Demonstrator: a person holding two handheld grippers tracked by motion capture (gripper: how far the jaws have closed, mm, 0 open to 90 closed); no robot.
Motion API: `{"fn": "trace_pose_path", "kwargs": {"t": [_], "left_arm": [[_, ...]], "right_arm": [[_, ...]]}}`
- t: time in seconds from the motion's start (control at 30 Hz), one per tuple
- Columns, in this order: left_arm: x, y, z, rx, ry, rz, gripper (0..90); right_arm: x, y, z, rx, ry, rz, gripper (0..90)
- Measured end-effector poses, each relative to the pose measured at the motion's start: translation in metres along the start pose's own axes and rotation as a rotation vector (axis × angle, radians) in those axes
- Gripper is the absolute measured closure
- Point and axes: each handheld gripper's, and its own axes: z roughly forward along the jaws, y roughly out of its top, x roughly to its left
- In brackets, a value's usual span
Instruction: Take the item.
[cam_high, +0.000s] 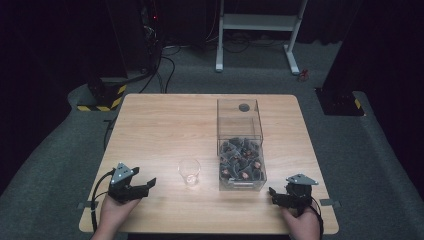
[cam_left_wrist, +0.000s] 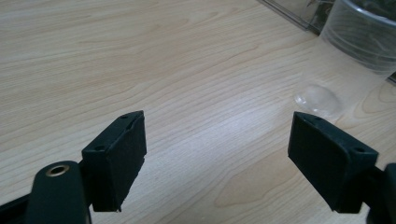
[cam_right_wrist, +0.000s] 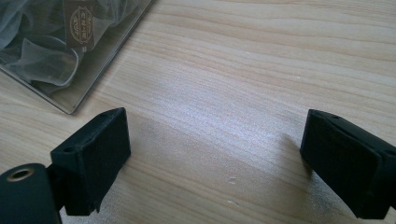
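Both grippers idle at near edge, jaws apart, nothing held.

Left gripper (cam_high: 148, 184): jaws wide apart over bare wood, pointing right twd clear plastic cup (cam_high: 189, 172), which stands upright just left of the box, near-centre of table (cam_high: 165, 125); cup's base & wall show in left gripper view (cam_left_wrist: 359, 39), top cut off. Right gripper (cam_high: 272, 194): jaws wide apart too, pointing left, near the clear box (cam_high: 240, 150), whose near corner shows in right gripper view (cam_right_wrist: 70, 56). Box holds dark wrapped packets w/ brown labels; print too small to read. Nothing betw. grippers & cup. Hands (cam_high: 114, 212) come in from near edge, forearms cut off. Beyond table: white frame legs (cam_high: 255, 35), cables, dim floor.
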Motion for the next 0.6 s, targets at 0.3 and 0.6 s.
{"fn": "trace_pose_path", "kwargs": {"t": [0.3, 0.6], "left_arm": [[-0.005, 0.005, -0.003, -0.015, -0.039, -0.009, 19.6], [-0.020, 0.016, -0.003, -0.009, -0.059, 0.022, 19.8]], "right_arm": [[0.000, 0.000, 0.000, 0.000, 0.000, 0.000, 8.2], [0.000, 0.000, 0.000, 0.000, 0.000, -0.001, 8.2]]}}
